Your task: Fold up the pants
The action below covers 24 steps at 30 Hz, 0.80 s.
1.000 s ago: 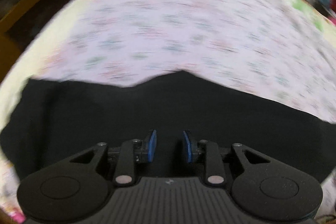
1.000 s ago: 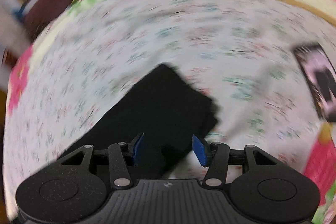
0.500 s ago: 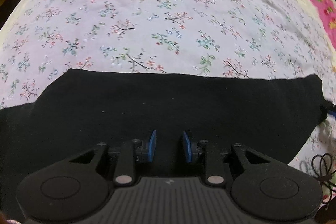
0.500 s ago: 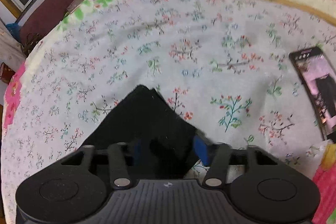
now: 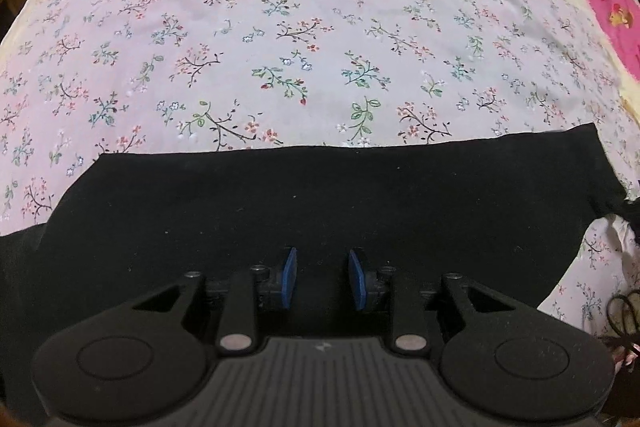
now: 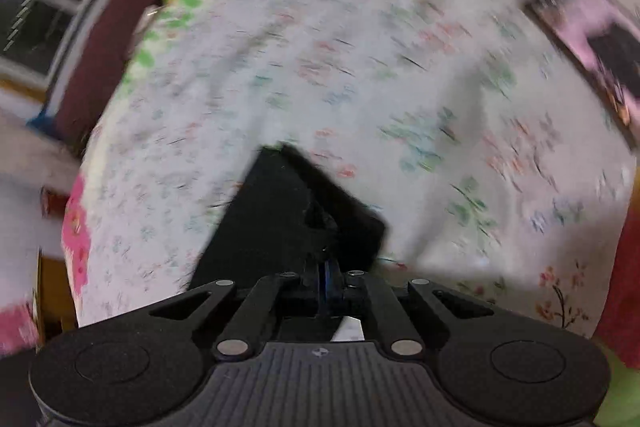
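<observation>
Right gripper clamps the black pants corner.

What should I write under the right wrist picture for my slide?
The right gripper, just closed, pinches a corner of the black pants on the flowery bedsheet.

Pants: plain black, no visible pattern. Bedsheet: pale pink-white with small sprigs of red, blue and green flowers on dark stems. Blanket beneath: cream with bright pink patches and green marks. Left tongs: black body, blue pads.
</observation>
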Available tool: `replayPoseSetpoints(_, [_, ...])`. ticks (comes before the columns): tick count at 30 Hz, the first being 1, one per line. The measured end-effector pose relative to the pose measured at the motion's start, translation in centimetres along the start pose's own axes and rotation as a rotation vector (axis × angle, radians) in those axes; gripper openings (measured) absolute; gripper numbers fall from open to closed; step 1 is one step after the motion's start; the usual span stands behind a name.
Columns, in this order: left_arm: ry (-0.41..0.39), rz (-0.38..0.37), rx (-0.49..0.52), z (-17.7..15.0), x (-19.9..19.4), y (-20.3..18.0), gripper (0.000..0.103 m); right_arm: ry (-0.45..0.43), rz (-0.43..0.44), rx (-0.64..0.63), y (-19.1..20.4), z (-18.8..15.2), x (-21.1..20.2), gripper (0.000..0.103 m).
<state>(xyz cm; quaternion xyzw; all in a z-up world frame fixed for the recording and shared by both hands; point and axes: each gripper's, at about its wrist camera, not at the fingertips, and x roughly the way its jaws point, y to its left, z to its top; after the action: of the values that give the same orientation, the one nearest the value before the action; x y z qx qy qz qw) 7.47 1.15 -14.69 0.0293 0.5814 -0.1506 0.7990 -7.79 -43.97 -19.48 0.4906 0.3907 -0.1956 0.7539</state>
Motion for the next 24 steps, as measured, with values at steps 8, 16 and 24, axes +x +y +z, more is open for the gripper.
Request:
replayPoseSetpoints(8, [0.014,-0.007,0.024,-0.2,0.2,-0.3,0.037,0.011,-0.003,-0.002,0.0,0.3,0.9,0.012])
replayPoseSetpoints(16, [0.016,-0.019,0.070,-0.1,-0.1,-1.1,0.038,-0.026,0.054,0.026,-0.2,-0.4,2.4,0.035])
replayPoseSetpoints(24, [0.033,-0.020,0.137,-0.4,0.0,-2.3,0.038,-0.049,0.315,0.189,-1.6,-0.9,1.2,0.038])
